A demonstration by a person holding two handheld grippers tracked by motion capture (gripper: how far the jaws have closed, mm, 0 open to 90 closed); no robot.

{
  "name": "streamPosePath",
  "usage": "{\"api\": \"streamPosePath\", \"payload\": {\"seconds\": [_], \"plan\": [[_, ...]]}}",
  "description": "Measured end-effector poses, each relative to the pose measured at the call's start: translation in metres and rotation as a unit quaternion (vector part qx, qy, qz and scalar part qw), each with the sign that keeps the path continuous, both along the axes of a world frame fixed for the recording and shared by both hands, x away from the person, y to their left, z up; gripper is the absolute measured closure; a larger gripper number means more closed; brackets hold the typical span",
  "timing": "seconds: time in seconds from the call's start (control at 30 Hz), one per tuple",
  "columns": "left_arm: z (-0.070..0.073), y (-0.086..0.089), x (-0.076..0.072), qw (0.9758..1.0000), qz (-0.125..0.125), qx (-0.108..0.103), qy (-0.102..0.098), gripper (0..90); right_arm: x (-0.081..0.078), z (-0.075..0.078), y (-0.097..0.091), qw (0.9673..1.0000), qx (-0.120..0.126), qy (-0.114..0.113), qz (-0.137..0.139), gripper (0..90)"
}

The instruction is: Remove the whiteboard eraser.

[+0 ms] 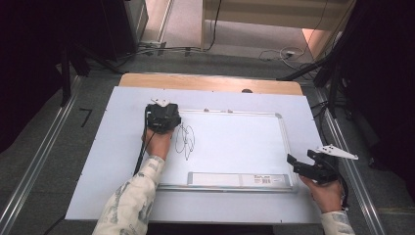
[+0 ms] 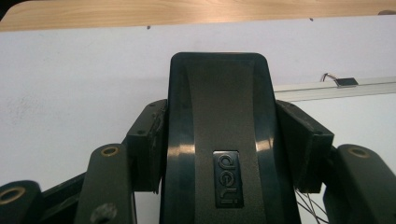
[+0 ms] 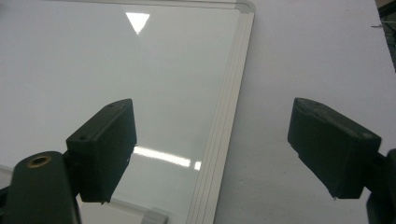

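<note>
From the high view, I saw my left gripper (image 1: pixel 163 117) poised over the top left corner of the whiteboard (image 1: pixel 230 147), which lay flat on the white sheet (image 1: pixel 112 161) covering the desk (image 1: pixel 210 82); a looping black scribble (image 1: pixel 185 140) sat on the board just below and to the right of those fingers. My right gripper (image 1: pixel 313 169) hung off the board's lower right corner, its fingers pointing left toward the frame. A long white eraser tray (image 1: pixel 240 179) lay along the board's bottom edge, between the two hands. Through the left gripper view, the fingers (image 2: pixel 149 144) were clenched on a dark eraser (image 2: pixel 224 140) marked "deli", one pad pressed against each of its sides, with the board's metal frame (image 2: pixel 327 88) beyond to the right and the desk's wooden edge (image 2: pixel 140 11) farther off. Through the right gripper view, the fingers (image 3: pixel 105 149) stood released and wide apart, nothing between them; the board's right frame (image 3: pixel 224 121) ran up through the gap, with glossy board surface behind the left finger and bare white sheet behind the right one.
</note>
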State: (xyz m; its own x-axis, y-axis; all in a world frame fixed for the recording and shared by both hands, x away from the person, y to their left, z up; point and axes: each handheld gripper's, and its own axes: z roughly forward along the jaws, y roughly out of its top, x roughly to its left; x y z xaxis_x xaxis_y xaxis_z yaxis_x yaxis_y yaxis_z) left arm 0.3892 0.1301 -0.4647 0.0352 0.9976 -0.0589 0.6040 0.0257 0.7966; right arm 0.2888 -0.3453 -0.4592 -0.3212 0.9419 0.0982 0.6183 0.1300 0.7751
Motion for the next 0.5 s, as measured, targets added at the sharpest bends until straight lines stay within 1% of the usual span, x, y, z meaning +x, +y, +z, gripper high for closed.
{"api": "streamPosePath", "payload": {"seconds": [0.13,0.23,0.33,0.5], "plan": [[0.0057,-0.0009,-0.0053,0.9999,-0.01,0.0,-0.005,40.9,0.0011,0.0003,0.0009,1.0,0.003,-0.001,-0.001,14.2],[0.0093,-0.0018,-0.0083,0.9998,-0.017,-0.002,-0.01,40.9,0.0021,0.0001,0.0027,1.0,0.002,0.002,-0.001,14.2],[0.0105,-0.001,-0.0087,0.9998,-0.018,-0.008,-0.009,40.9,0.0023,0.0001,0.0034,1.0,0.002,0.002,0.0,14.2],[0.011,0.0011,-0.0098,0.9998,-0.015,-0.008,-0.009,40.9,0.0026,-0.0002,0.003,1.0,0.001,0.002,-0.001,14.2]]}}
